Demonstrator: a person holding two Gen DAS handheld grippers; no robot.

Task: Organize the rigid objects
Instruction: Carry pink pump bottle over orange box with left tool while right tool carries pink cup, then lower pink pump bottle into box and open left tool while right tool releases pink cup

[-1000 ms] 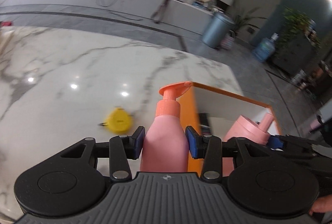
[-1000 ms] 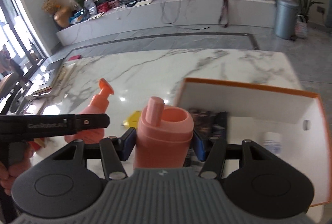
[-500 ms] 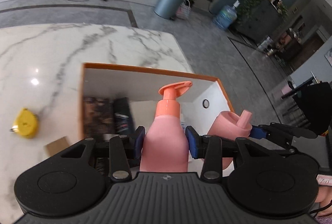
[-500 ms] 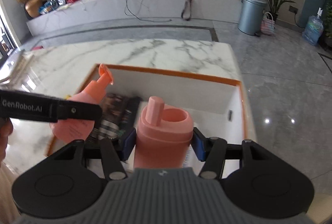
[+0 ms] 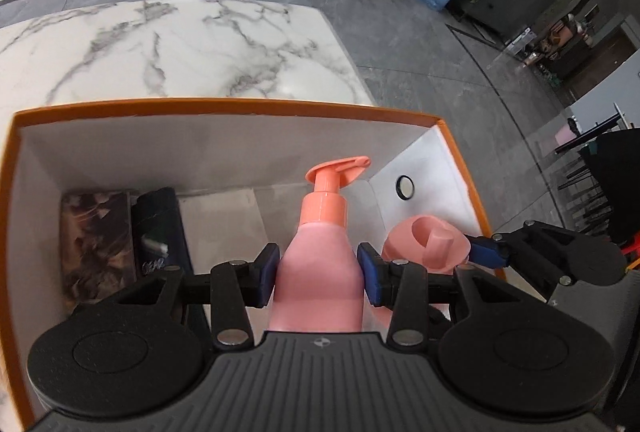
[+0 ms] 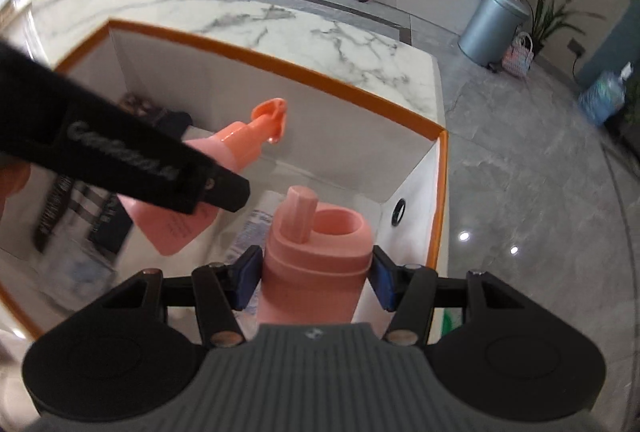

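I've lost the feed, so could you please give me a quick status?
Left gripper shut on pump bottle. Right gripper shut on cup. Both over box; cartons on its floor.

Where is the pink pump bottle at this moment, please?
The pink pump bottle is clamped in the left gripper, held over the orange-rimmed box, just left of the pink flip-top bottle in the right gripper.

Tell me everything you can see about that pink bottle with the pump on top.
The pump bottle looks like smooth pink plastic with a rounded shoulder, a coral collar and a flat coral pump head. Small print shows on its side in the right wrist view. The left gripper clamps its body between blue-padded fingers. It hangs over the open orange-rimmed box, not resting on anything visible, close beside the pink flip-spout bottle.
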